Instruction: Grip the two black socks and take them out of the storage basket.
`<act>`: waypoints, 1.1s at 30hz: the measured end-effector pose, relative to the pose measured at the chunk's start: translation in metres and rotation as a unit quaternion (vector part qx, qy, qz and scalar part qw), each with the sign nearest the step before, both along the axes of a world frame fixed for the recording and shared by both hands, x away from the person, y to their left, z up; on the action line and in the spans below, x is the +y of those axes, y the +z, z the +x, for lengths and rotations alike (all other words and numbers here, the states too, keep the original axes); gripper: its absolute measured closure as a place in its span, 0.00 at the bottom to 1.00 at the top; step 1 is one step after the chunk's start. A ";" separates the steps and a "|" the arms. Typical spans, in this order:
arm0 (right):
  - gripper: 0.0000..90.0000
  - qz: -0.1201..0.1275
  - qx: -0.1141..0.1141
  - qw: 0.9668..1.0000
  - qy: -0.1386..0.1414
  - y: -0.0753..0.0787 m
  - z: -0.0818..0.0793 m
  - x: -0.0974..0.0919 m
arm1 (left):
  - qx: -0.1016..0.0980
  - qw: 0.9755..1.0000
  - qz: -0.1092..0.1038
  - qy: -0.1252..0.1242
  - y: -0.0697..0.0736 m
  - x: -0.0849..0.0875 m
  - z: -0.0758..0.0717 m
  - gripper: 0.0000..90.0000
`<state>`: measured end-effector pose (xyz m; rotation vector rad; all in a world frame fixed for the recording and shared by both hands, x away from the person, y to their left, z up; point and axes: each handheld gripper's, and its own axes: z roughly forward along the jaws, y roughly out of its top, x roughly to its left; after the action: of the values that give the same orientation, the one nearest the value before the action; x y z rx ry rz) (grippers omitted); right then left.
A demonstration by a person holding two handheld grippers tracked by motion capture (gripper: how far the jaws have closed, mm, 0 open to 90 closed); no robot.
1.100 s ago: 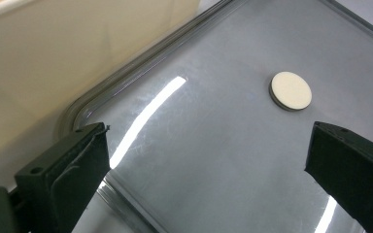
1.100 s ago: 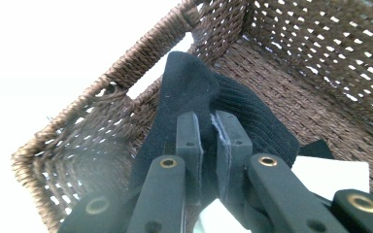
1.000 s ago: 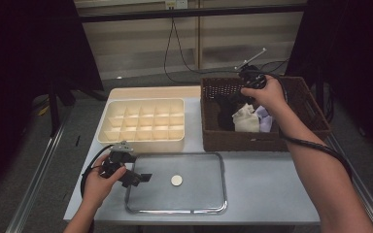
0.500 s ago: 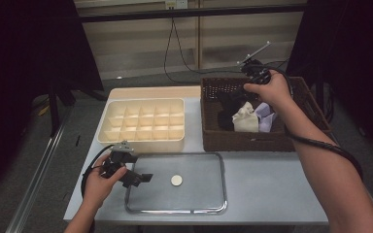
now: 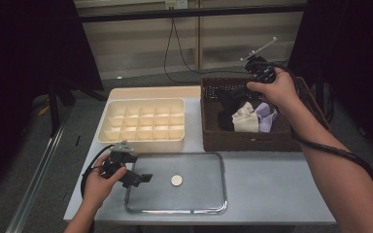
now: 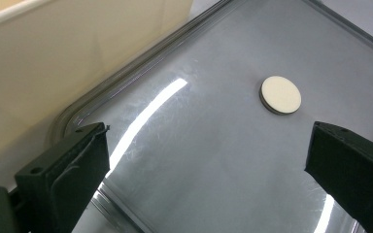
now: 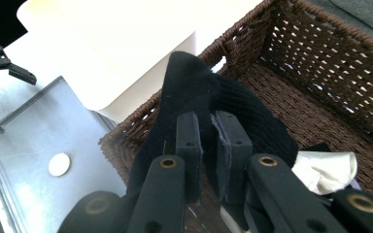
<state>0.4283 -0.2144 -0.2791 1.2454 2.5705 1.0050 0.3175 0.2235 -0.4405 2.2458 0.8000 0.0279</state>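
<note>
My right gripper (image 5: 240,94) (image 7: 209,131) hangs over the brown wicker basket (image 5: 252,141) (image 7: 320,43), shut on a black sock (image 5: 229,104) (image 7: 189,82) that dangles from its jaws above the basket's left part. A cream cloth (image 5: 245,119) (image 7: 325,170) and a lavender one (image 5: 268,116) lie in the basket below. My left gripper (image 5: 138,178) (image 6: 206,165) stands open over the left end of the metal tray (image 5: 199,199) (image 6: 213,160), nothing between its jaws. A small white disc (image 5: 176,180) (image 6: 280,94) (image 7: 59,164) lies on the tray, just ahead of the left jaws.
A cream divided organizer box (image 5: 143,121) (image 6: 53,58) (image 7: 126,48) stands behind the tray, left of the basket. Cables trail behind the table. Bare grey tabletop (image 5: 281,189) lies right of the tray.
My right hand has risen and lifted the black sock higher out of the basket. The left gripper has stayed where it was.
</note>
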 end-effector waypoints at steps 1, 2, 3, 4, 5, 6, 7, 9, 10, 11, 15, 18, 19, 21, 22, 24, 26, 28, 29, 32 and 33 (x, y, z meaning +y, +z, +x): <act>0.90 0.002 -0.001 1.000 0.004 0.002 -0.002 -0.001 | 0.000 1.000 -0.001 0.000 0.000 0.000 0.000 0.02; 0.90 0.003 -0.002 1.000 0.003 0.004 -0.003 -0.001 | -0.001 1.000 0.001 -0.001 0.000 0.000 0.000 0.02; 0.90 0.003 -0.003 1.000 0.003 0.006 -0.005 -0.001 | 0.000 1.000 0.000 -0.001 0.000 0.000 0.000 0.02; 0.90 0.003 -0.002 1.000 0.004 0.007 -0.007 -0.001 | 0.000 1.000 0.001 -0.002 0.000 0.000 0.000 0.02; 0.90 0.002 -0.002 1.000 0.003 0.008 -0.008 -0.001 | -0.001 1.000 0.002 -0.002 0.000 0.000 0.000 0.02; 0.90 0.000 -0.004 1.000 0.004 0.010 -0.010 -0.002 | 0.000 1.000 0.001 -0.002 0.000 0.000 0.000 0.02; 0.90 0.002 -0.004 1.000 0.008 0.010 -0.011 -0.002 | 0.000 1.000 0.000 -0.002 0.000 -0.001 0.000 0.02; 0.90 0.004 -0.003 1.000 0.007 0.012 -0.015 -0.002 | 0.001 1.000 -0.001 -0.002 0.000 -0.001 -0.001 0.02; 0.90 0.004 -0.004 1.000 0.010 0.012 -0.017 -0.002 | 0.000 1.000 0.000 -0.002 0.000 -0.001 -0.001 0.02; 0.90 0.004 -0.003 1.000 0.010 0.013 -0.019 -0.002 | -0.001 1.000 0.001 0.000 0.000 -0.001 -0.001 0.02; 0.90 0.010 -0.005 1.000 0.019 0.015 -0.024 -0.001 | 0.000 1.000 0.002 -0.002 0.001 -0.002 -0.002 0.02; 0.90 0.010 -0.008 1.000 0.023 0.017 -0.029 0.000 | -0.003 1.000 0.001 -0.002 0.000 -0.002 -0.002 0.02; 0.90 0.013 -0.009 1.000 0.025 0.018 -0.031 0.000 | -0.002 1.000 0.003 -0.001 0.001 -0.003 -0.002 0.02; 0.90 0.020 -0.009 0.999 0.024 0.019 -0.035 0.000 | -0.003 1.000 0.004 -0.003 0.001 -0.003 -0.002 0.02; 0.90 0.022 -0.008 0.999 0.027 0.020 -0.036 -0.001 | -0.001 1.000 0.003 -0.004 0.001 -0.004 -0.002 0.02; 0.90 0.020 -0.011 0.999 0.029 0.021 -0.039 0.000 | -0.004 1.000 0.005 -0.004 0.001 -0.004 -0.002 0.02; 0.90 0.021 -0.011 0.999 0.031 0.022 -0.042 0.000 | -0.001 1.000 0.007 -0.005 0.001 -0.004 -0.002 0.02; 0.90 0.018 -0.009 0.999 0.036 0.023 -0.045 0.001 | 0.000 1.000 0.005 -0.005 0.001 -0.005 -0.003 0.02; 0.90 0.017 -0.010 0.999 0.038 0.023 -0.047 0.002 | 0.000 1.000 0.002 -0.006 0.001 -0.005 -0.003 0.02; 0.90 0.018 -0.011 0.999 0.046 0.022 -0.051 0.006 | -0.001 1.000 0.004 -0.006 0.001 -0.006 -0.003 0.02; 0.90 0.019 -0.009 0.999 0.047 0.022 -0.053 0.007 | -0.004 1.000 0.004 -0.004 0.001 -0.006 -0.003 0.02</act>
<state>0.3757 -0.2076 -0.2576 1.1280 2.6297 1.0824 0.3142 0.2174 -0.4393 2.2558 0.7881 0.0354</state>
